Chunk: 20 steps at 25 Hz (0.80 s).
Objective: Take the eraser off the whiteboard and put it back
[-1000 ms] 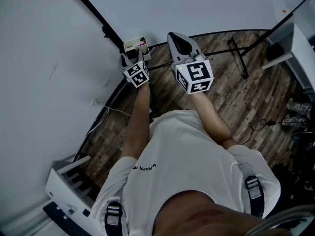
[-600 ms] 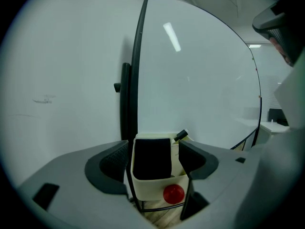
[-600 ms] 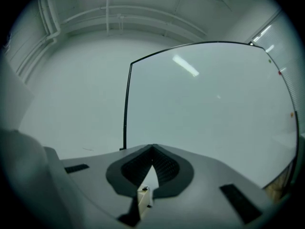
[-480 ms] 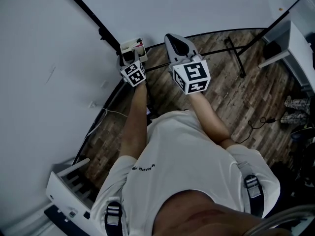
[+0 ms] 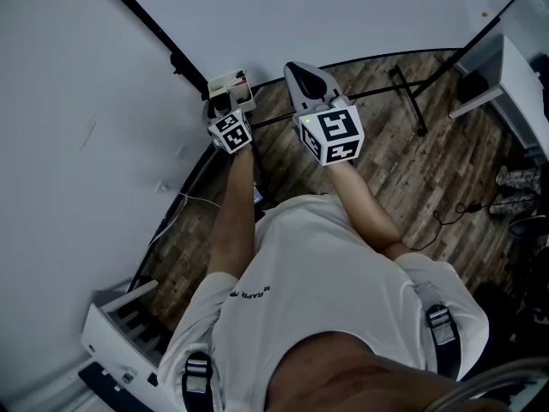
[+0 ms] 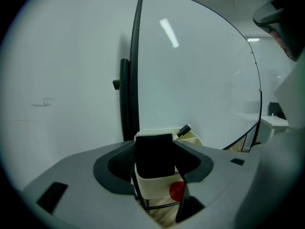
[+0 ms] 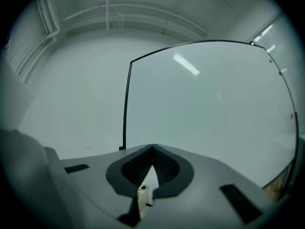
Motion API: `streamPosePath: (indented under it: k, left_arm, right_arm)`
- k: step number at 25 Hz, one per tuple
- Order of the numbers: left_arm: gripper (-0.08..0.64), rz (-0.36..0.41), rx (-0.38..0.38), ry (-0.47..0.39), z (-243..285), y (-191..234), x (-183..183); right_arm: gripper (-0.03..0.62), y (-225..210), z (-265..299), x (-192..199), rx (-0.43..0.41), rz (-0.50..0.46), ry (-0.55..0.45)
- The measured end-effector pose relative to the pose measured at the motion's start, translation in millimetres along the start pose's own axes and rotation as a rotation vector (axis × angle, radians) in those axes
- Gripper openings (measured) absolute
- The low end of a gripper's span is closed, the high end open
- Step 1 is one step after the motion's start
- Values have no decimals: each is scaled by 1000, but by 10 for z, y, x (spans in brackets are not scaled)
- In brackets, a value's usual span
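Over a wooden floor [image 5: 403,161], we stand with both forearms stretched toward the whiteboard [image 5: 360,15]. Our right gripper [image 5: 298,71] hangs level just beside the left one, its fingers [image 7: 164,168] pressed together at the tips with nothing between them. It points at the bare board.

Our left gripper [image 5: 223,106] tilts slightly downward at the cream holder [image 6: 157,187] fixed by the board's black left edge. Its fingers have just been closing, and they now pinch the black eraser [image 6: 153,154], whose two sides meet the ribbed pads.

The eraser stands upright in the holder with its broad face toward our left gripper and its top edge level. The holder's front wall hides its lower end, so we cannot tell how far down its long axis runs.

A red round spot [image 6: 176,191] shows low on the holder's front, and a marker's black tip [image 6: 184,129] pokes up from the compartment behind. Beyond it, the whiteboard carries a streak of reflected ceiling light.
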<state>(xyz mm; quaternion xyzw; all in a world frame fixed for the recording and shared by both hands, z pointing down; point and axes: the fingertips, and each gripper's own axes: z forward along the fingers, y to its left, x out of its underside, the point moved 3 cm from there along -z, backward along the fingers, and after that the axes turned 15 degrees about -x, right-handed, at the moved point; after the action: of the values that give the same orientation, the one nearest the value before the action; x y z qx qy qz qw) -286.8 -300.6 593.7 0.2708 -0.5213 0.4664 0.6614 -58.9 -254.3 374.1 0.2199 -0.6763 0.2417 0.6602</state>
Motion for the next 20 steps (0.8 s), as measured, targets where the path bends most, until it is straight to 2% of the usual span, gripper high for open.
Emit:
streamPosePath:
  k: [8,20]
  left_arm:
    - [235,-8,1,-27,-63,-15,-93]
    - [235,-27,-9,-68,-257,29,-318]
  right_arm:
    - [6,-109,-65,-9,33,6,-9]
    - [6,-112,-85,43,36,10,-2]
